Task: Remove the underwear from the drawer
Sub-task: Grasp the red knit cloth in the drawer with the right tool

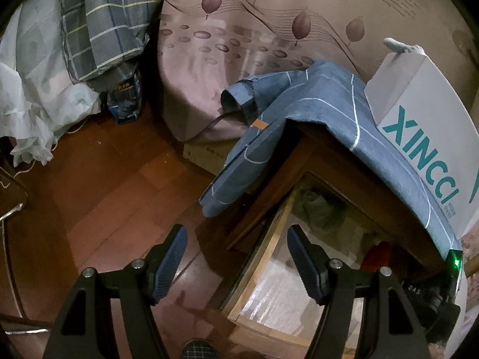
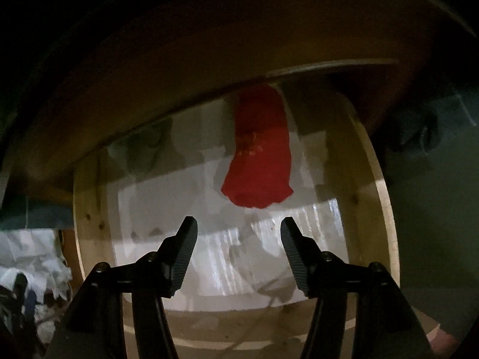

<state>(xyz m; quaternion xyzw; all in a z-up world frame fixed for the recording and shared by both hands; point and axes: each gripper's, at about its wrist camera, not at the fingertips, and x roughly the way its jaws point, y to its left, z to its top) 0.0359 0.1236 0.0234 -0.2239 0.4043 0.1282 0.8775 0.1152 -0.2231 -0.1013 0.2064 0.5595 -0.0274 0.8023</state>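
In the right wrist view a red piece of underwear (image 2: 259,152) lies on the pale floor of the pulled-out wooden drawer (image 2: 386,209), its far end under the cabinet top. My right gripper (image 2: 239,230) hovers over the drawer just short of the red cloth, open, with nothing between its fingers. In the left wrist view the same drawer (image 1: 254,272) shows from the side, with a greyish cloth (image 1: 317,206) at its back and a bit of red (image 1: 378,254) near the right. My left gripper (image 1: 236,236) hangs open above the drawer's left wall and the floor, holding nothing.
A blue checked cloth (image 1: 299,119) drapes over the cabinet top, with a white lettered box (image 1: 419,125) on it. A bed with a leaf-print sheet (image 1: 269,30) stands behind. Checked fabric (image 1: 101,27) and white plastic (image 1: 36,89) lie left, above brown wooden flooring (image 1: 104,185).
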